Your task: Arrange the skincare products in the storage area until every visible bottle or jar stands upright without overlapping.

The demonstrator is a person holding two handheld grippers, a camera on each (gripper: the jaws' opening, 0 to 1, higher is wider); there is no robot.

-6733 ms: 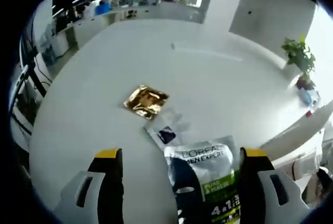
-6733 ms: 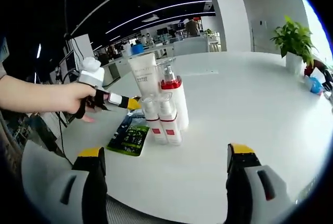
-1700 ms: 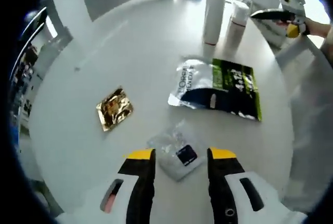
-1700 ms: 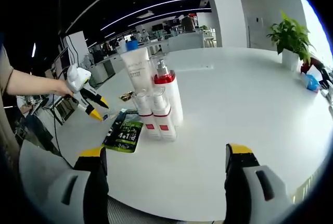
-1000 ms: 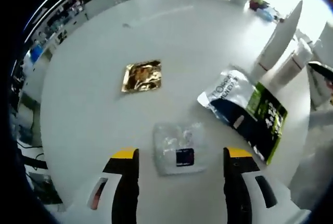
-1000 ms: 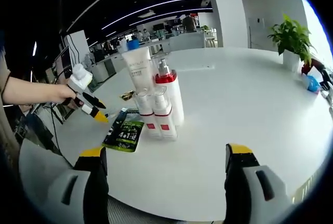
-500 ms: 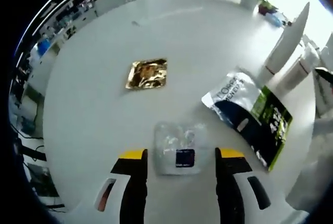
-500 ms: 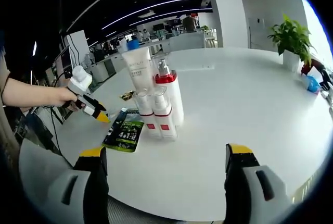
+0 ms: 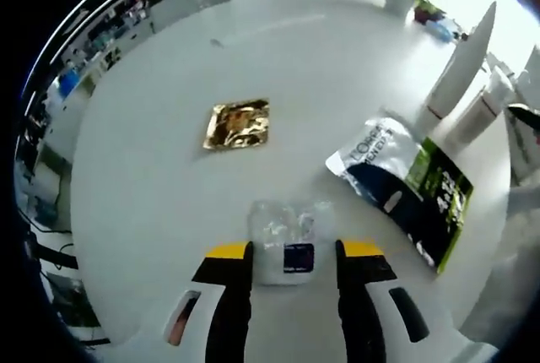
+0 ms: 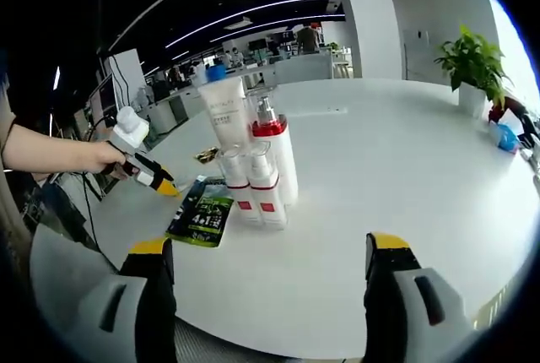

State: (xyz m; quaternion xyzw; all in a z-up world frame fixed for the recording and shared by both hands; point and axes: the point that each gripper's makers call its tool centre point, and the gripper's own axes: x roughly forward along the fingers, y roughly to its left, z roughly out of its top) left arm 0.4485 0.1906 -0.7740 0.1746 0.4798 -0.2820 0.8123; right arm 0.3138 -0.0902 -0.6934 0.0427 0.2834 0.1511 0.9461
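My left gripper (image 9: 294, 251) hovers low over the white table (image 9: 152, 177), jaws narrowed, with a clear sachet (image 9: 283, 232) lying flat between the yellow tips. A gold sachet (image 9: 237, 123) lies beyond it, and a black-and-green L'Oreal pouch (image 9: 405, 190) lies to the right. In the right gripper view a white tube (image 10: 226, 114), a pump bottle with a red collar (image 10: 277, 156) and two small bottles (image 10: 240, 186) stand upright in a tight cluster. My right gripper (image 10: 268, 245) is open and holds nothing, well short of them. The left gripper (image 10: 156, 179) shows beside the pouch (image 10: 204, 215).
A potted plant (image 10: 472, 63) stands at the table's far right edge. A person's hand (image 10: 84, 156) holds the left gripper. Wide bare tabletop (image 10: 405, 160) stretches right of the bottles. An office with desks lies behind.
The left jaws have drawn closer together around the clear sachet over the last second. The right gripper and the bottle cluster have stayed put.
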